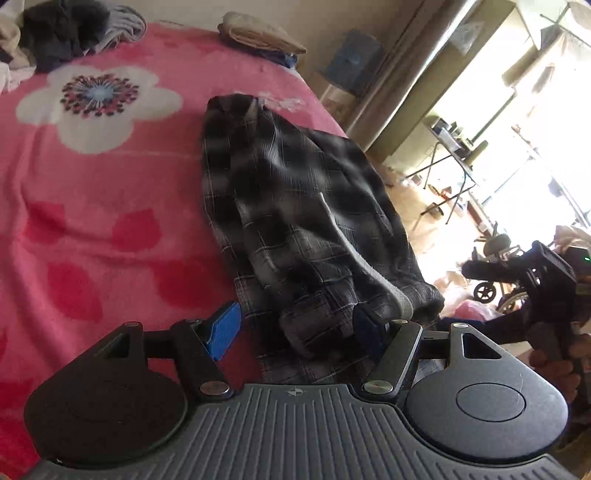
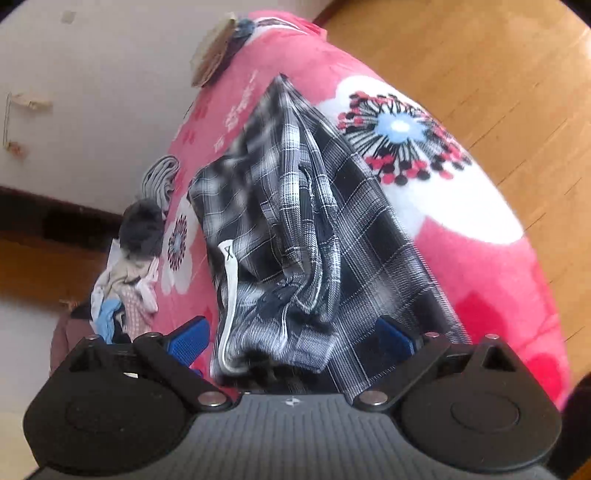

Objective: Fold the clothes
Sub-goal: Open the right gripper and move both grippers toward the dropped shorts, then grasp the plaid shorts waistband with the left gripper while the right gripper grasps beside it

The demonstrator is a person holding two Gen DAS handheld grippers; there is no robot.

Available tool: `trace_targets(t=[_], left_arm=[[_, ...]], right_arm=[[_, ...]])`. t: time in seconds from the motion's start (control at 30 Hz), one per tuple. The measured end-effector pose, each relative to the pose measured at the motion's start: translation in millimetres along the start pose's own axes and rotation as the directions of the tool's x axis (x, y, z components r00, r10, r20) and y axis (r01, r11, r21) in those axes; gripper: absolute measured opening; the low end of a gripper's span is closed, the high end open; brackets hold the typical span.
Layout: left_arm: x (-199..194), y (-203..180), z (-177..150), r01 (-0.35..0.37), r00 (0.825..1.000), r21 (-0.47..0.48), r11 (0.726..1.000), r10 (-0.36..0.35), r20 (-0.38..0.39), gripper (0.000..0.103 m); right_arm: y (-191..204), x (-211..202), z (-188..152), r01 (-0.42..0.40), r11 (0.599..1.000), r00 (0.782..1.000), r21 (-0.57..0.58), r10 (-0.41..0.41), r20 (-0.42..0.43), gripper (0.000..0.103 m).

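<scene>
A black-and-white plaid garment (image 1: 295,206) lies bunched on a pink flowered blanket (image 1: 92,192), near the bed's right edge. My left gripper (image 1: 295,328) is open, its blue pads on either side of the garment's near end, with the cloth between them. In the right wrist view the same plaid garment (image 2: 295,229) stretches away from my right gripper (image 2: 291,339), which is open with cloth lying between its blue fingers (image 2: 188,343). The other hand-held gripper (image 1: 546,273) shows at the right of the left wrist view.
A pile of unfolded clothes (image 1: 62,37) sits at the bed's far corner and shows again in the right wrist view (image 2: 125,280). A folded beige stack (image 1: 258,33) lies at the far edge. Wooden floor (image 2: 480,74) surrounds the bed. Furniture and a pram stand near the bright window (image 1: 498,155).
</scene>
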State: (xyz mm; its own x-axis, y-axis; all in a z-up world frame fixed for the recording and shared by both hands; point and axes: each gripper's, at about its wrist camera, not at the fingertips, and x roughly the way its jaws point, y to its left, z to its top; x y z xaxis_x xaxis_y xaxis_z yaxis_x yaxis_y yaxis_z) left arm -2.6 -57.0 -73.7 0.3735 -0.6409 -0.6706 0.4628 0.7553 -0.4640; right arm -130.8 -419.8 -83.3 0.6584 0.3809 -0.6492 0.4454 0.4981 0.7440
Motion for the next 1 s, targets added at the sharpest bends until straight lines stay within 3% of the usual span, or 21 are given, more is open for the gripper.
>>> trace_targets(t=[0.17,0.33,0.4,0.5,0.6,0.7,0.77,0.9,1.0], left_arm=[[-2.5,-3.0,-8.3,0.103,0.995,0.057,0.993,-0.104,0.001,0.067],[9.4,-1.4,-9.2,0.151,0.988,0.031,0.988,-0.15,-0.039,0.067],[15.1,4.6,-5.8,0.181,0.982,-0.031,0.983,-0.183,-0.052,0.067],[26.2,21.8,-0.8,0.257,0.957,-0.211,0.943,-0.278,-0.078,0.067],[34.1,32.6,3.4,0.268,0.948,-0.31,0.912,-0.307,-0.084,0.067],[41.1,38.7,6.0,0.271,0.939,-0.384,0.882,-0.331,-0.097,0.067],[43.5,40.9,5.9,0.271,0.935,-0.419,0.867,-0.34,-0.101,0.067],[49.0,47.7,5.7,0.265,0.93,-0.476,0.838,-0.353,-0.104,0.067],[52.8,49.3,5.9,0.255,0.929,-0.496,0.83,-0.352,-0.111,0.067]], right_arm=[[4.5,16.9,0.0,-0.002,1.0,1.0,0.01,0.002,-0.014,0.096],[-1.4,35.9,-0.5,0.038,0.999,0.997,0.025,-0.036,-0.072,0.089],[-3.9,38.7,-1.5,0.037,0.999,0.996,0.03,-0.034,-0.081,0.086],[-5.8,40.5,-2.5,0.028,0.999,0.996,0.041,-0.024,-0.09,0.079],[-7.0,40.7,-1.2,0.01,0.998,0.995,0.06,-0.004,-0.099,0.074],[-8.1,45.7,2.6,0.006,0.998,0.994,0.069,0.002,-0.11,0.073],[-9.0,49.7,4.4,-0.008,0.997,0.992,0.076,0.018,-0.128,0.066],[-6.4,50.9,5.8,-0.011,0.998,0.99,0.058,0.019,-0.139,0.065],[-11.9,53.4,6.4,-0.013,0.997,0.986,0.082,0.026,-0.163,0.065]])
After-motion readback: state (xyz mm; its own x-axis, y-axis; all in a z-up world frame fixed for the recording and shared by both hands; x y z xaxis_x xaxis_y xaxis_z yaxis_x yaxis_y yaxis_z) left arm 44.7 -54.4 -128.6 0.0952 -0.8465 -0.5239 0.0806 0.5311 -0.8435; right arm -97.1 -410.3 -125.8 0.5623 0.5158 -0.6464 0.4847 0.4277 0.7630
